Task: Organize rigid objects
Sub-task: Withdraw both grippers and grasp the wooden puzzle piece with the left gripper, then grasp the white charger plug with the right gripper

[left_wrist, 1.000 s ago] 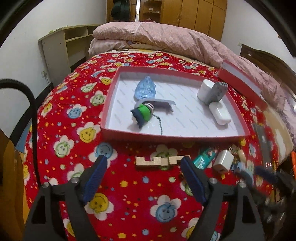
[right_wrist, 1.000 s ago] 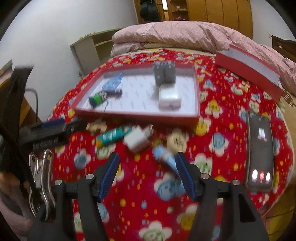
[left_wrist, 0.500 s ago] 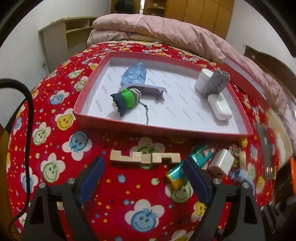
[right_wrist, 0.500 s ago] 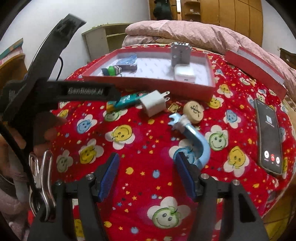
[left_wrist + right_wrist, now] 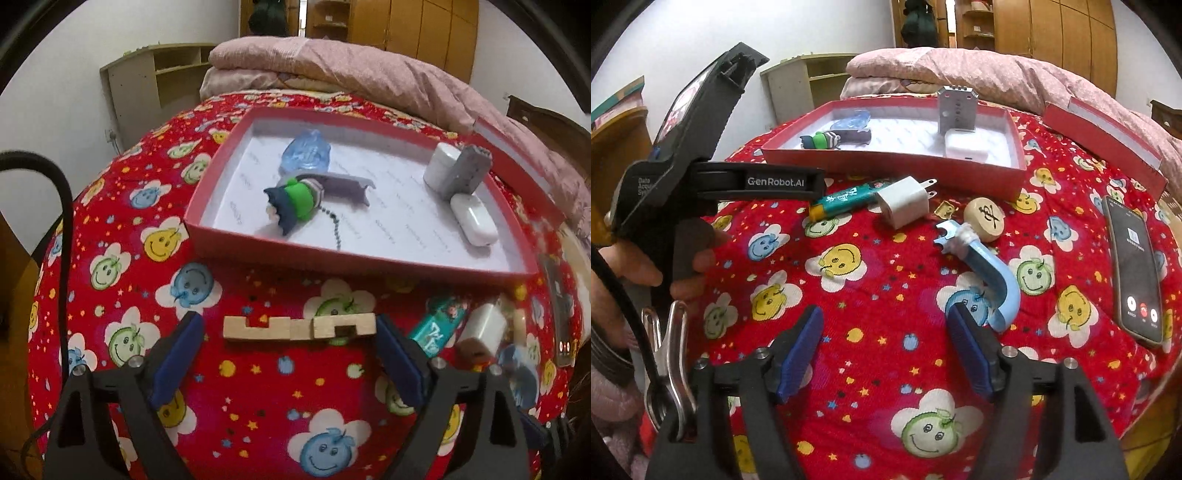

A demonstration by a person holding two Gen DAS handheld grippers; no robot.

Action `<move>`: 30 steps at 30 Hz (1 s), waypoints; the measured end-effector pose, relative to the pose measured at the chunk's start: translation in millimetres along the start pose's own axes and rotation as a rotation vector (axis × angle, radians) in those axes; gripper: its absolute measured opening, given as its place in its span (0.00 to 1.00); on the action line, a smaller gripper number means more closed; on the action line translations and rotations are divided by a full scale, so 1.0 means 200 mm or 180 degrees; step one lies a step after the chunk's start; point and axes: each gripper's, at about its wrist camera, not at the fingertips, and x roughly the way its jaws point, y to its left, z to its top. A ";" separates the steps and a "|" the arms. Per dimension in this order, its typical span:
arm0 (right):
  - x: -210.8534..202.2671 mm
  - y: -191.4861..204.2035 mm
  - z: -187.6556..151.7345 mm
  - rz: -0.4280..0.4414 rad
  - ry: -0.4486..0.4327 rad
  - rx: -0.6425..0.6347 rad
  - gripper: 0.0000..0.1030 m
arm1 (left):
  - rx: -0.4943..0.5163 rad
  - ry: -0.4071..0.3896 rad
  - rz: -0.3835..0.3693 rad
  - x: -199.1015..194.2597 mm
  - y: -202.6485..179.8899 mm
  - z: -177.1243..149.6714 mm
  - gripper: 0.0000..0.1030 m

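Observation:
A pale wooden puzzle piece lies flat on the red bedspread, just before the red box tray. My left gripper straddles it, jaws opening; the right fingertip is close to the piece's end and a gap shows at the left. My right gripper hangs over bare bedspread, jaws opening with nothing between them. A light blue curved hook lies just beyond its right fingertip. The tray holds a green figure keychain, a grey block and a white case.
A teal tube, a white charger plug and a round wooden chess piece lie before the tray. A phone rests at the right edge, the red lid behind it. A hand holds the left gripper's body.
The left gripper sank toward the wooden piece, which now sits between its wider-spread fingertips. The right gripper dropped and shifted; the blue hook now lies by its right finger, and its jaws widened.

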 end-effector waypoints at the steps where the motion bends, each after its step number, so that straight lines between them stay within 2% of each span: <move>1: 0.00 0.00 0.00 -0.0002 -0.0001 -0.0008 0.72 | 0.0007 0.0001 -0.0053 0.00 -0.01 0.00 0.91; 7: 0.00 0.01 0.00 -0.0004 -0.0005 -0.0027 0.73 | 0.0126 -0.0088 0.0043 0.00 -0.06 -0.02 0.91; 10: 0.00 0.01 0.00 -0.0015 -0.0007 -0.0032 0.73 | 0.0163 -0.0148 0.0061 -0.02 -0.06 -0.04 0.78; 15: 0.02 0.01 0.04 -0.0019 0.0053 0.0007 0.74 | 0.0250 -0.0114 -0.0034 -0.05 -0.03 -0.06 0.78; 19: 0.07 -0.03 0.13 0.0149 0.0093 0.0244 0.74 | 0.0299 -0.0153 0.0046 -0.08 0.02 -0.07 0.78; 24: 0.11 -0.08 0.28 0.0329 0.0012 0.0624 0.73 | 0.0234 -0.0152 0.0056 -0.08 0.12 -0.09 0.78; 30: 0.17 -0.14 0.38 0.0289 -0.0003 0.1007 0.64 | 0.0167 -0.0156 -0.0071 -0.08 0.17 -0.10 0.78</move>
